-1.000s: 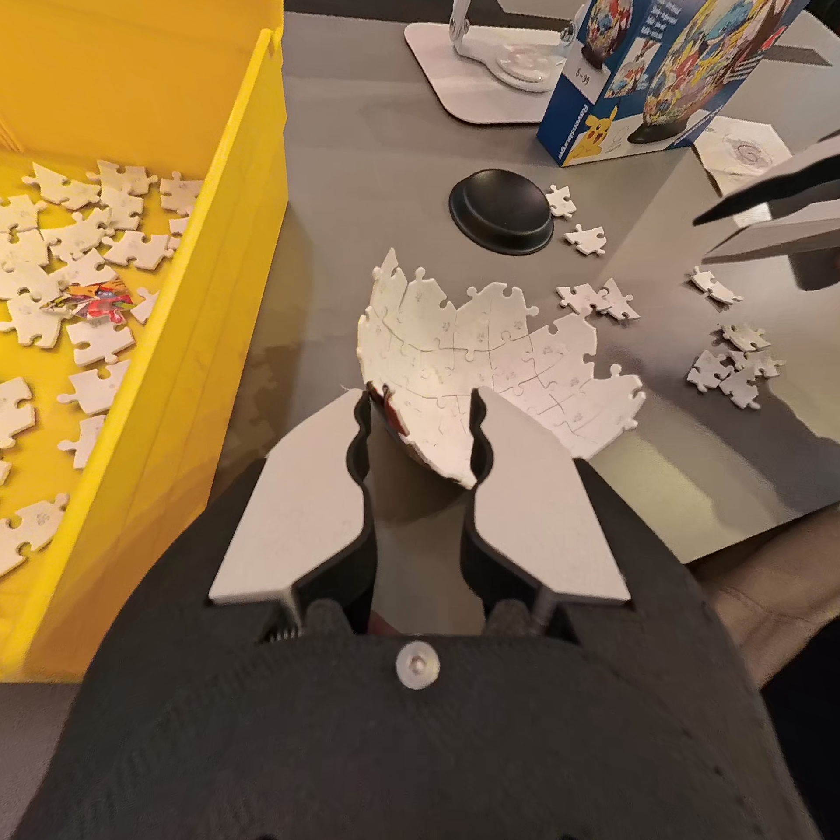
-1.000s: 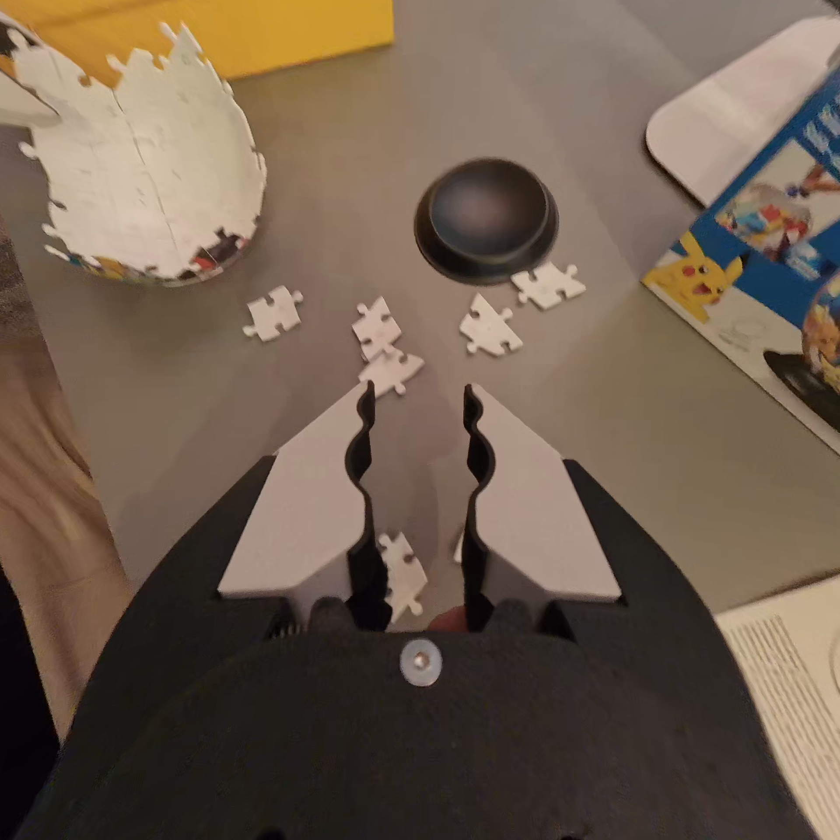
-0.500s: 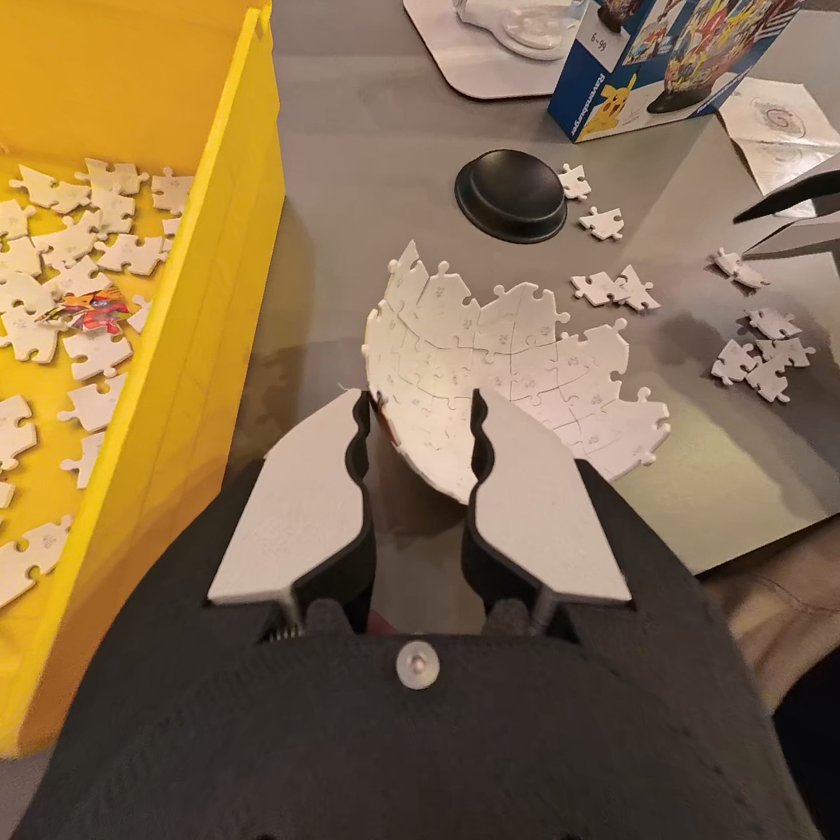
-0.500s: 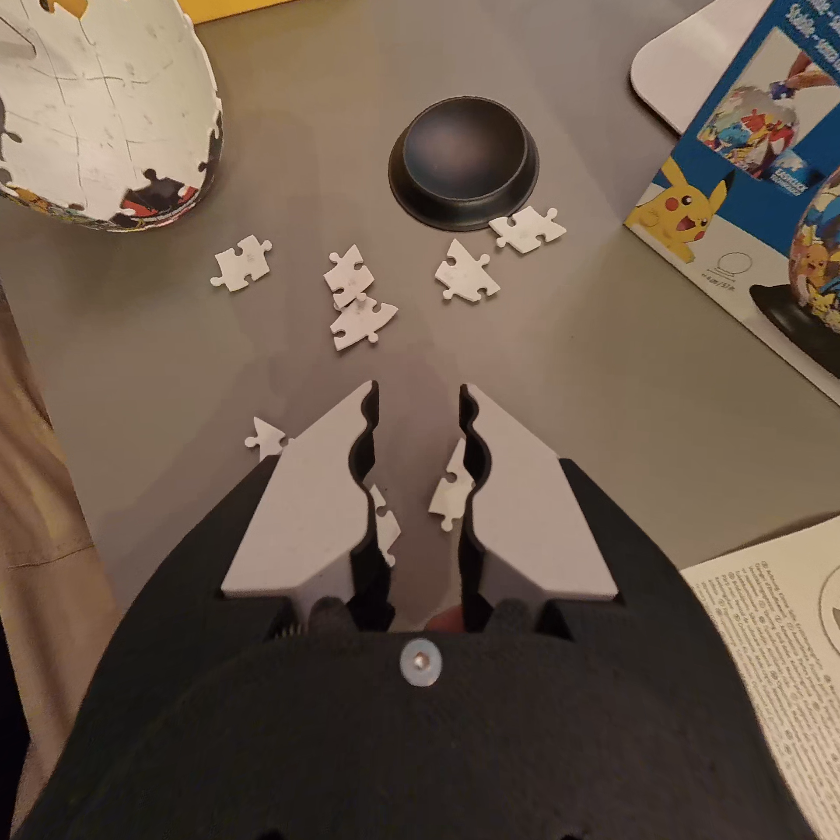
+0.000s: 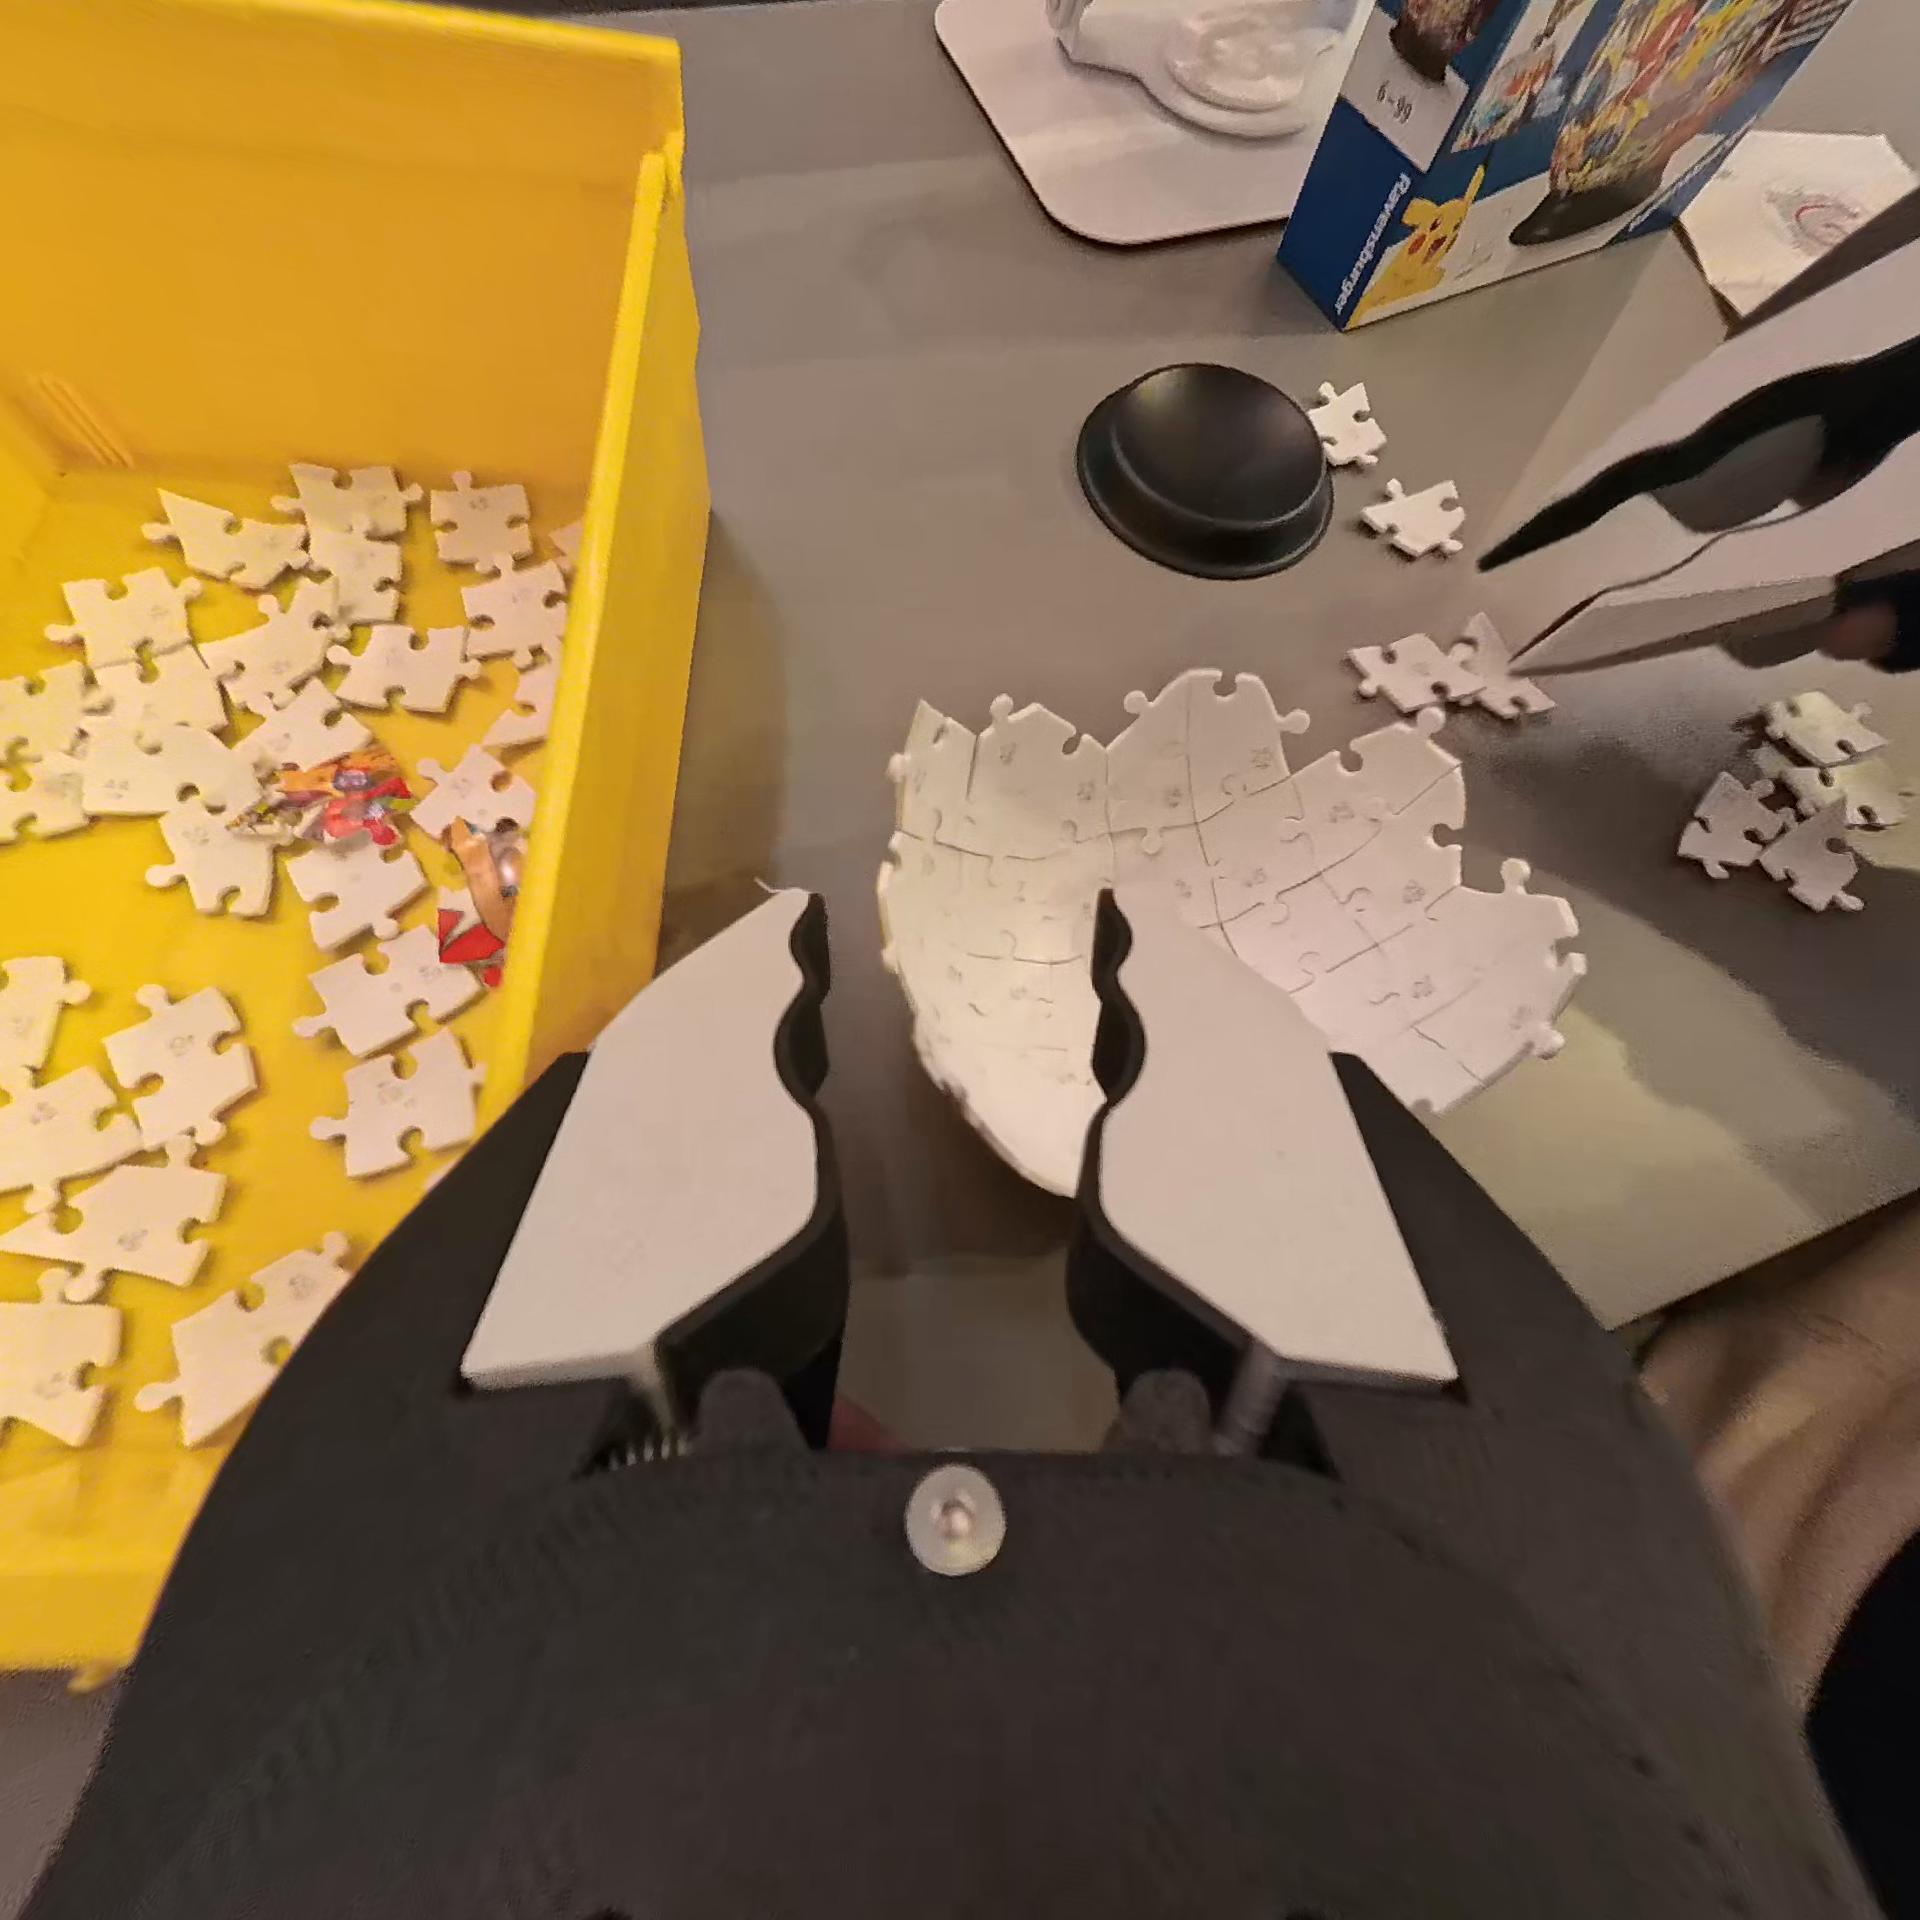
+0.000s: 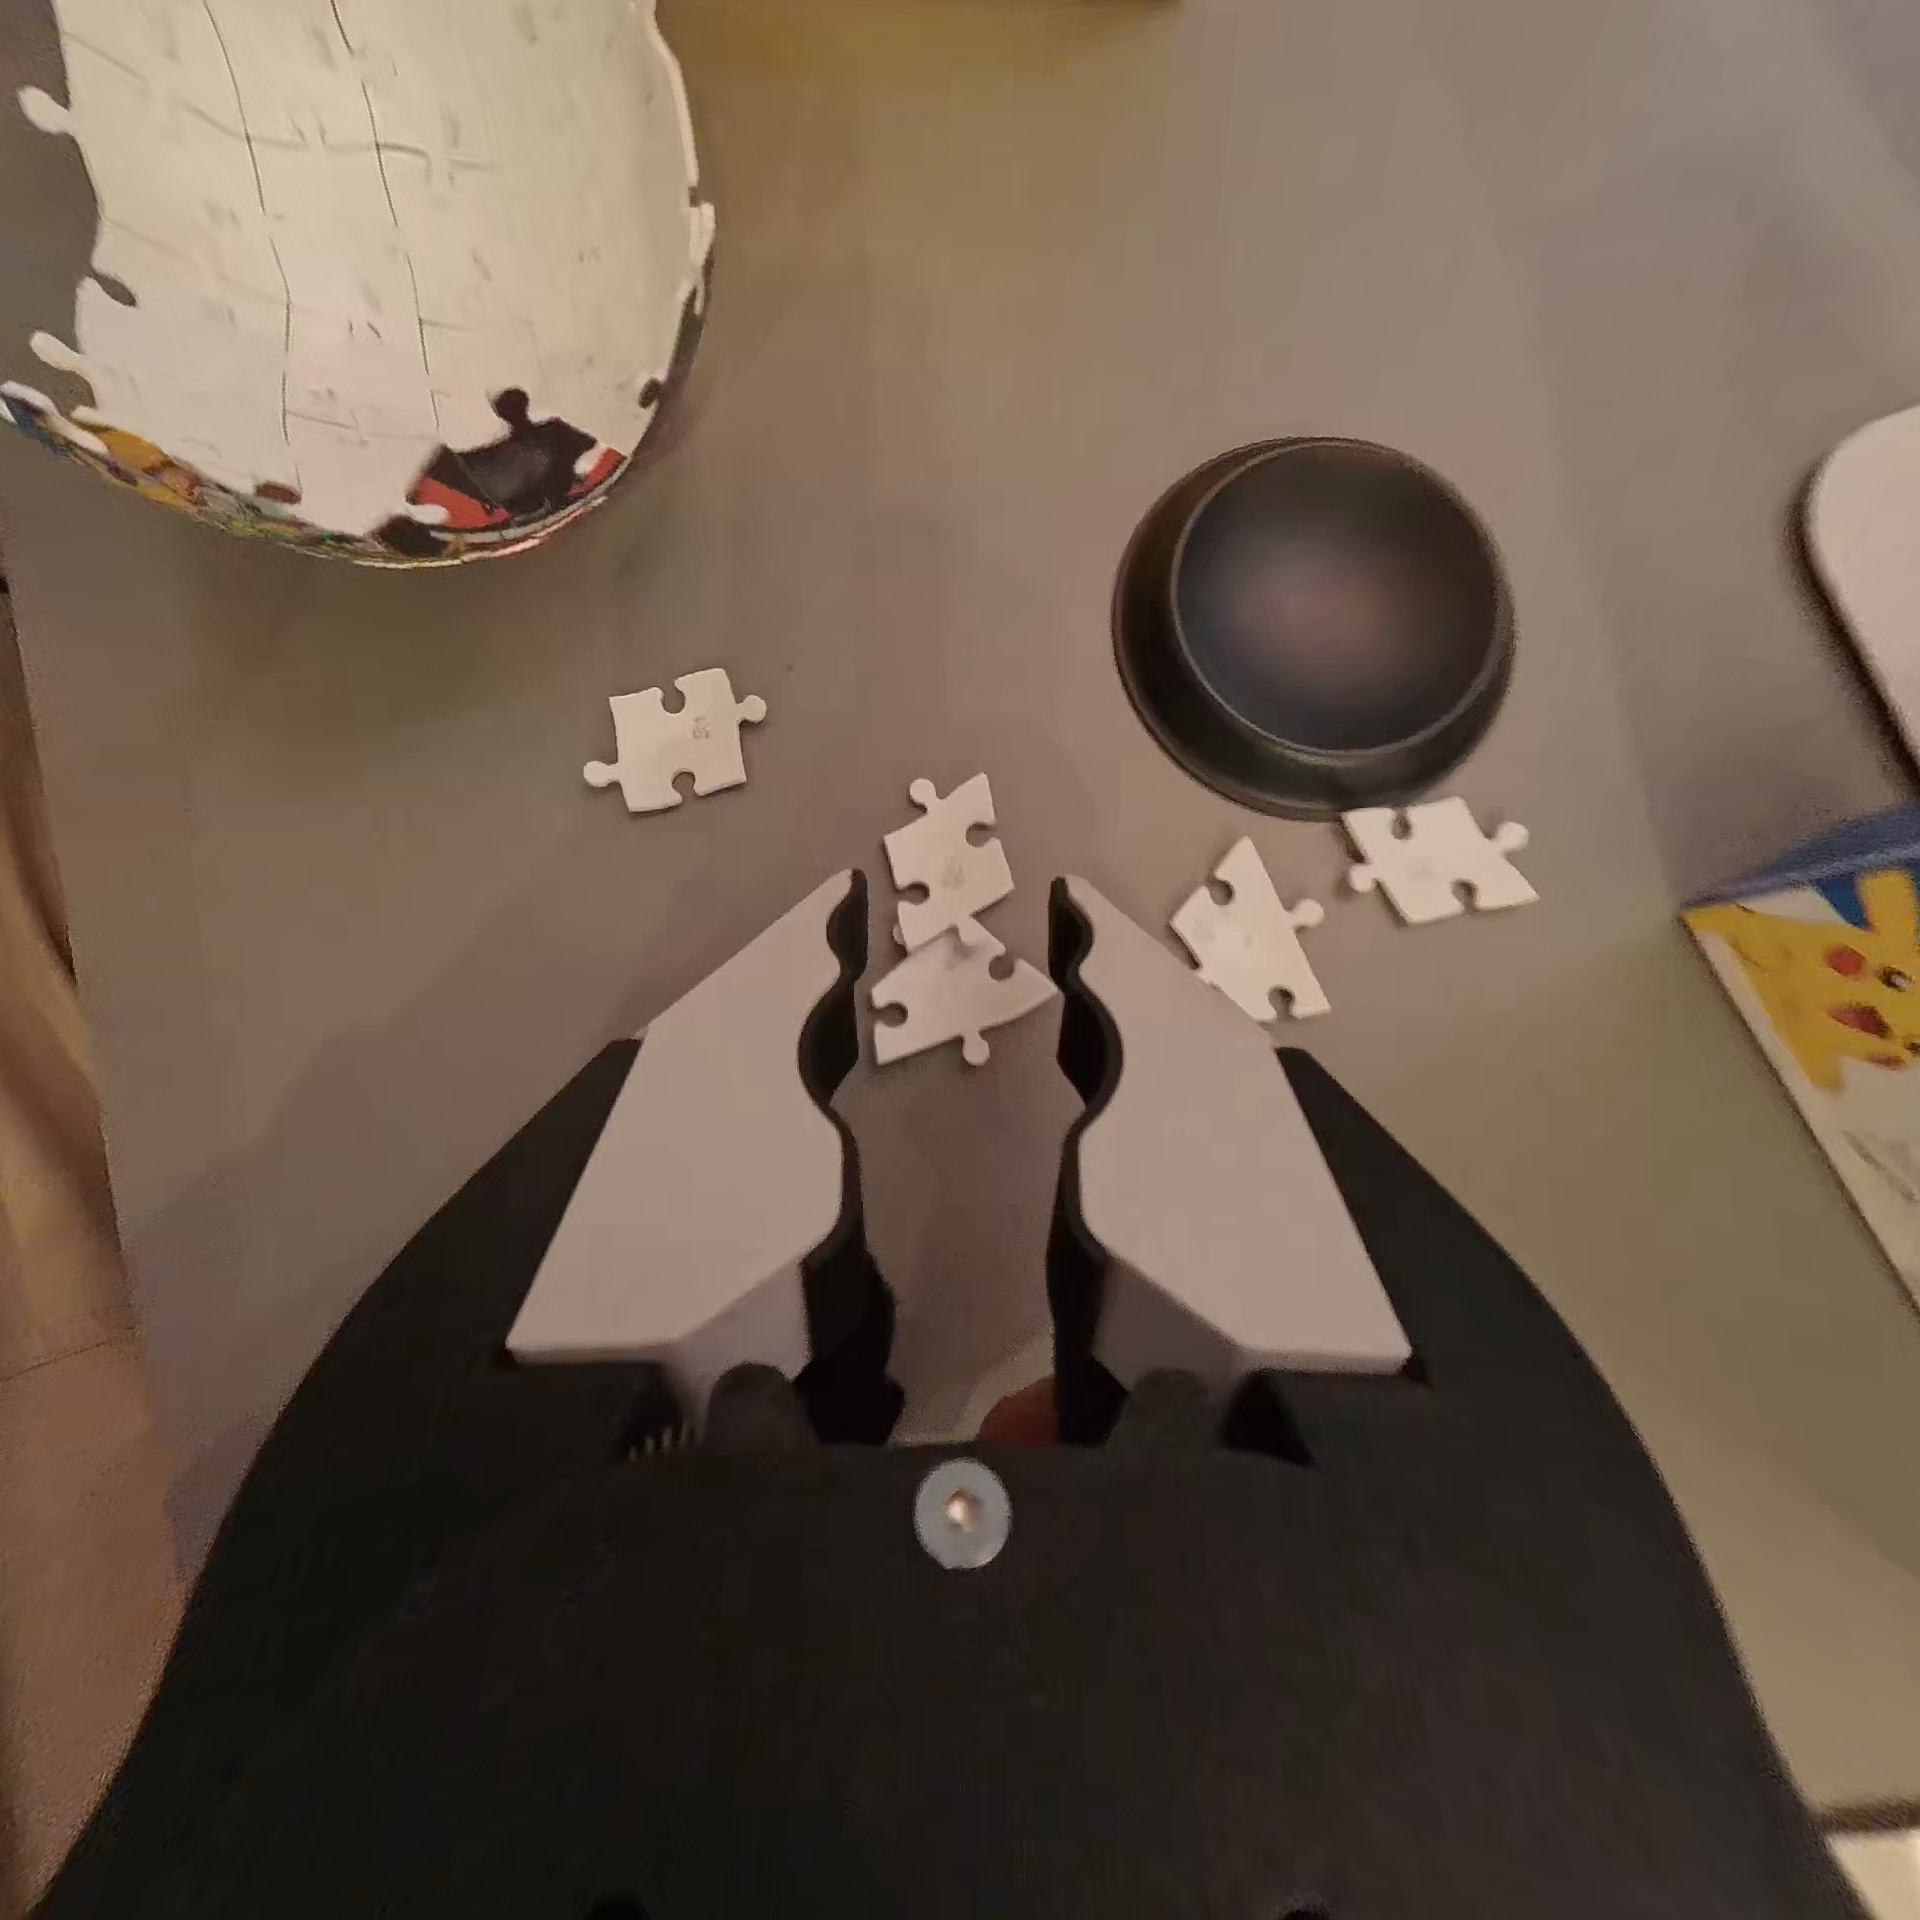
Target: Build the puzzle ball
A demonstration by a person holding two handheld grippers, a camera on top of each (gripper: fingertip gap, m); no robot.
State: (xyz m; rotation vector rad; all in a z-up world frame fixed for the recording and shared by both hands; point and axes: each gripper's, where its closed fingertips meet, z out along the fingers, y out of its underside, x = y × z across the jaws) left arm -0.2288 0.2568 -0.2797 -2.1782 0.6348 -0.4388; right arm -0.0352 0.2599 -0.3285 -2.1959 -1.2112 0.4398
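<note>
Grey matte desk (image 5: pixel 894 447) fills most of both views, warm indoor light, soft glare patch at lower right of the left wrist view. Desk edge runs diagonally at lower right there; beyond it blurred tan fabric (image 5: pixel 1787 1434). Same tan fabric (image 6: pixel 52 1195) along left edge of right wrist view.

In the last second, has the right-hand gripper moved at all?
Yes. The right gripper has advanced toward the black stand, now straddling two loose pieces.

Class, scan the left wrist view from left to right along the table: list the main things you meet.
Yellow bin → half-built puzzle shell → black round stand → right tongs.
</note>
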